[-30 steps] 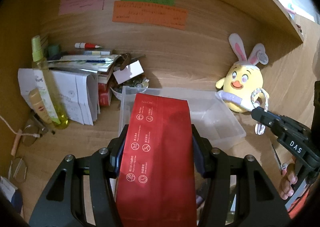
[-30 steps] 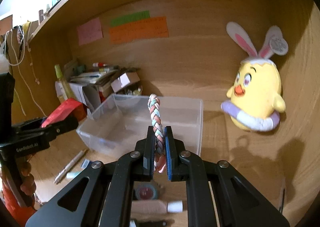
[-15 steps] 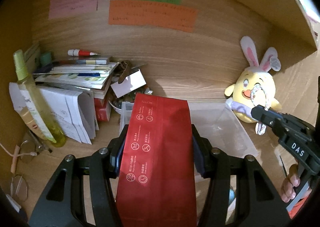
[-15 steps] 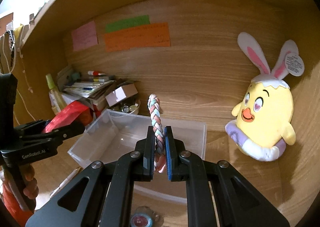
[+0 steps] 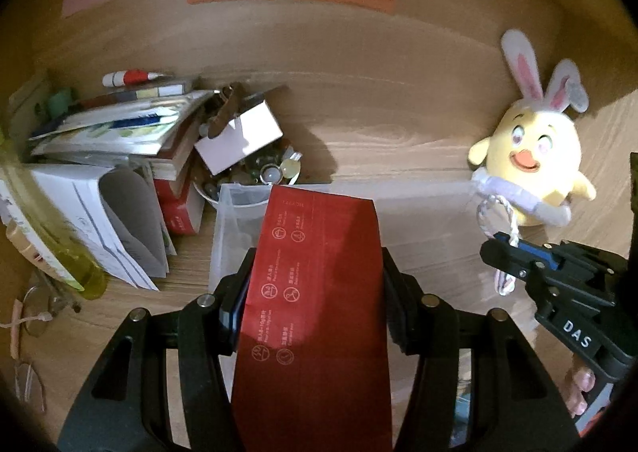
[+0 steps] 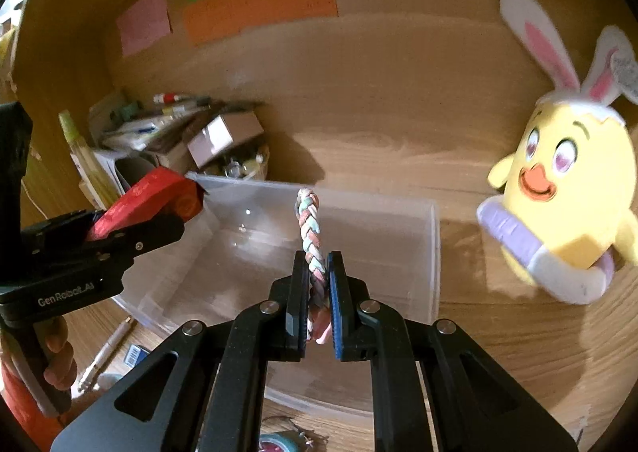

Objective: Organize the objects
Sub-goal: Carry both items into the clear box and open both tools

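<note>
A: What could go wrong from here?

B: Both loads are heading for one clear plastic storage bin (image 6: 432, 248). The left gripper (image 5: 315, 292) is clamped on a flat red foil pouch (image 5: 319, 284) that is long and floppy; if it is let go while it juts over the bin's near wall, I'd expect it to tip back out onto the wooden desk (image 5: 398, 141).

A: And the other side?

B: The right gripper (image 6: 319, 284) is pinched tight on a pastel braided cord bracelet (image 6: 309, 225), which stands upright above the fingertips. It's light, so it might cling to a pad instead of dropping. The two tools are also close, and could knock together over the bin.

A: Where do the things lie now?

B: The pouch sits between the left jaws, its far end over the bin's left corner. The bracelet is above the bin's open middle, with the yellow plush chick with rabbit ears (image 6: 566, 189) off to the right, clear of both
</note>
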Motion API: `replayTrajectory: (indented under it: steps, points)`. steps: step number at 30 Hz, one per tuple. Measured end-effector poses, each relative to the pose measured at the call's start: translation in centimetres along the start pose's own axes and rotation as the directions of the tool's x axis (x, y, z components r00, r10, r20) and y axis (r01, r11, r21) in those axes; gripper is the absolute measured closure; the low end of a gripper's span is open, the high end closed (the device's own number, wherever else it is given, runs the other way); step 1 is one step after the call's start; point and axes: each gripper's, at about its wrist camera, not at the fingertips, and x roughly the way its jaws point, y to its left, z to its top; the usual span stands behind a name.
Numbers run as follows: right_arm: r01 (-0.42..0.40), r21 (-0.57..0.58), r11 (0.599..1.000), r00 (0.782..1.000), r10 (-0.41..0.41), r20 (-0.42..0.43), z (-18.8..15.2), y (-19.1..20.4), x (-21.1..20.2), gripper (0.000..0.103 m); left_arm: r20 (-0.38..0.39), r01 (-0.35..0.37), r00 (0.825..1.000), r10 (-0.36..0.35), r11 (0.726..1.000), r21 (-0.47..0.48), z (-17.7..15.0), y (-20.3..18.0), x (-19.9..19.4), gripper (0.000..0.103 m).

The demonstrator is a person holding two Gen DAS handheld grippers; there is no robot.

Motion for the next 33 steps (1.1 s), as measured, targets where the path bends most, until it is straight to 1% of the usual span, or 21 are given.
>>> replayTrajectory:
  steps: [5, 10, 15, 24, 25, 26, 27, 28, 29, 30, 32, 33]
  points:
    - [0.012, -0.012, 1.000, 0.999, -0.012, -0.043, -0.6, 0.0, 1.5, 0.095, -0.028, -0.004, 1.000, 0.004, 1.000, 0.006, -0.2, 0.0, 1.4, 0.048]
    - [0.004, -0.028, 1.000, 0.997, -0.006, -0.082, -0.8, 0.3, 2.7, 0.095, -0.047, -0.039, 0.998, 0.041, 0.999, 0.036, -0.5, -0.2, 2.4, 0.048]
    - [0.017, -0.053, 0.998, 0.995, -0.022, -0.094, -0.9, 0.9, 3.2, 0.095, -0.070, -0.031, 0.997, 0.034, 0.999, 0.045, -0.7, -0.3, 3.0, 0.048]
    - [0.035, -0.063, 0.997, 0.993, -0.042, -0.112, -0.9, 1.2, 3.5, 0.094, -0.073, -0.003, 0.997, 0.007, 0.999, 0.054, -0.7, -0.8, 2.4, 0.046]
    - [0.034, -0.063, 0.997, 0.993, -0.041, -0.114, -0.9, 1.2, 3.5, 0.092, -0.074, 0.004, 0.997, 0.000, 0.999, 0.053, -0.7, -0.8, 2.2, 0.045]
    - [0.032, -0.061, 0.998, 0.992, -0.039, -0.117, -0.9, 1.2, 3.5, 0.086, -0.073, 0.009, 0.997, -0.005, 0.999, 0.052, -0.7, -0.9, 2.0, 0.044]
    - [0.030, -0.060, 0.998, 0.992, -0.037, -0.120, -0.9, 1.2, 3.5, 0.075, -0.069, 0.015, 0.998, -0.012, 0.999, 0.053, -0.7, -0.9, 1.7, 0.044]
    - [0.029, -0.058, 0.998, 0.992, -0.036, -0.117, -0.8, 1.2, 3.4, 0.069, -0.064, 0.019, 0.998, -0.015, 0.998, 0.053, -0.6, -1.0, 1.3, 0.043]
    - [0.031, -0.054, 0.998, 0.994, -0.036, -0.107, -0.8, 1.2, 3.1, 0.060, -0.058, 0.021, 0.998, -0.018, 0.998, 0.052, -0.5, -1.1, 1.0, 0.041]
    - [0.032, -0.054, 0.998, 0.995, -0.037, -0.095, -0.7, 1.2, 2.8, 0.056, -0.051, 0.023, 0.999, -0.021, 0.998, 0.050, -0.5, -1.1, 0.6, 0.040]
    - [0.036, -0.058, 0.998, 0.997, -0.040, -0.069, -0.4, 1.3, 1.9, 0.055, -0.034, 0.028, 0.999, -0.026, 0.999, 0.045, -0.3, -1.1, -0.3, 0.034]
    - [0.040, -0.059, 0.997, 0.997, -0.043, -0.059, -0.3, 1.4, 1.5, 0.052, -0.024, 0.029, 0.999, -0.028, 0.999, 0.043, -0.2, -1.0, -0.9, 0.033]
